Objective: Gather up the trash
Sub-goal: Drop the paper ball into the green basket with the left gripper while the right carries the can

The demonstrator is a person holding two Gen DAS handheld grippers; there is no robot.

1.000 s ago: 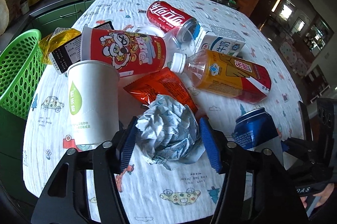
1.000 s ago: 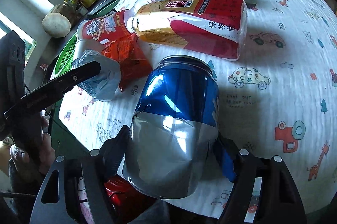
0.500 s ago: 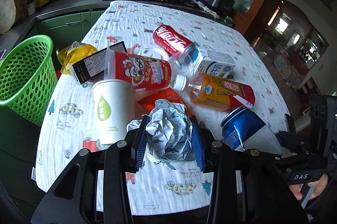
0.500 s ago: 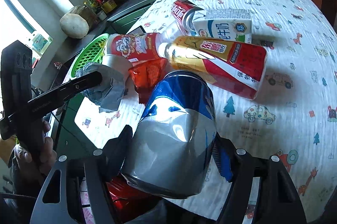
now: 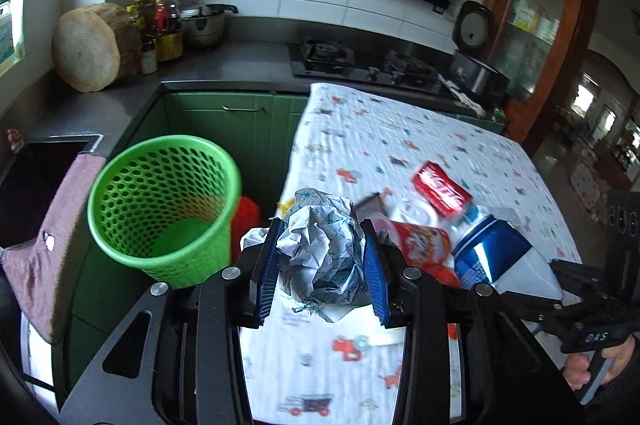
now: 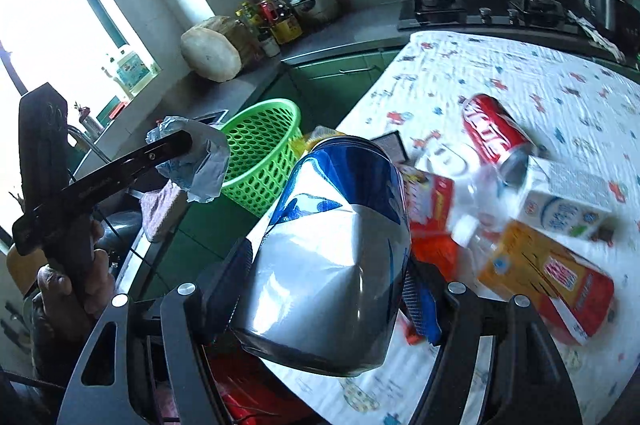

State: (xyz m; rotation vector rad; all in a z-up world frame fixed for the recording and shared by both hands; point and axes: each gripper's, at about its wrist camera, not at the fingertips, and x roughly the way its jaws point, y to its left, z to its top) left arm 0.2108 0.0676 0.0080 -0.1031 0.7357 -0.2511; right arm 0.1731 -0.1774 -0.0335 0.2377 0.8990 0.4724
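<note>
Kitchen tiles, a dark stove and green cupboards fill the background, and a desk (image 5: 460,153) under a cartoon-print cloth runs from the lower middle to the right of both views. In the left wrist view the left gripper (image 5: 322,265) has just been closing, and its blue pads pinch a crumpled paper ball (image 5: 324,257) held clear above the cloth. The green basket (image 5: 160,201) stands off the desk's edge at the left of that frame, lower than the paper and near it, its mouth open upward. In the right wrist view the right gripper (image 6: 328,285) has also been closing and clamps a dented blue-and-silver can (image 6: 332,253), its long axis pointing up the frame, away from the camera. From there the basket (image 6: 260,153) sits at left of centre, beyond the left gripper (image 6: 188,153). The left hand looks the nearer to the basket, so the paper probably drops first and the can follows. Left on the cloth are a red cola can (image 6: 496,133), a milk carton (image 6: 560,201) and an orange-labelled bottle (image 6: 552,277).
</note>
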